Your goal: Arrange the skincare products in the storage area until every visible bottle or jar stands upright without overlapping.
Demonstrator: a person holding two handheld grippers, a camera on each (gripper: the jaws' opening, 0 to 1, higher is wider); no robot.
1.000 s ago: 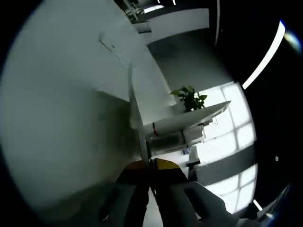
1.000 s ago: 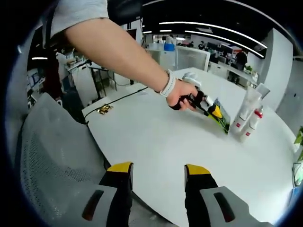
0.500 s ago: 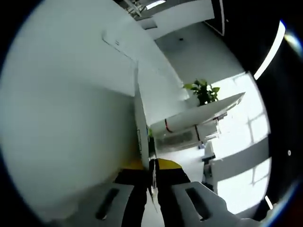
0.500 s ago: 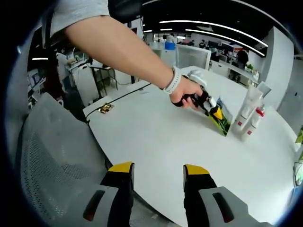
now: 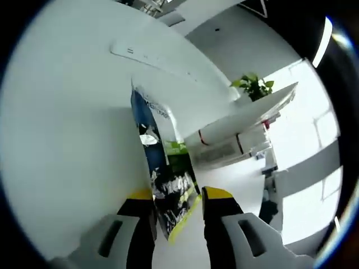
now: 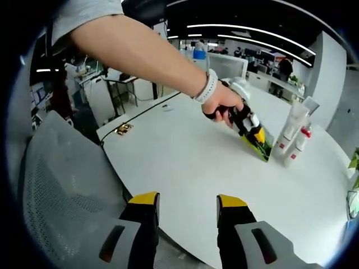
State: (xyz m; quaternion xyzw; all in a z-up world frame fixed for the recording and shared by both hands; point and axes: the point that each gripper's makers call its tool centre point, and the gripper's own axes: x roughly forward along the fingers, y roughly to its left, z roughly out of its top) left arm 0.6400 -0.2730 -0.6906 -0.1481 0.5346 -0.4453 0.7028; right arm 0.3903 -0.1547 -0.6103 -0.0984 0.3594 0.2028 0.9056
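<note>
Two jaws of your left gripper (image 5: 176,196) clamp the printed sachet (image 5: 168,185), which stands on the white table (image 6: 185,162) beside the tubes (image 6: 294,134). Your right gripper (image 6: 183,200) hovers open, well apart.

White round table (image 6: 185,168); a blue, green and yellow printed packet (image 5: 168,185); white tubes (image 6: 294,126) with red bands; yellow-tipped black gripper (image 6: 182,204) jaws; grey mesh chair (image 6: 61,185).
</note>
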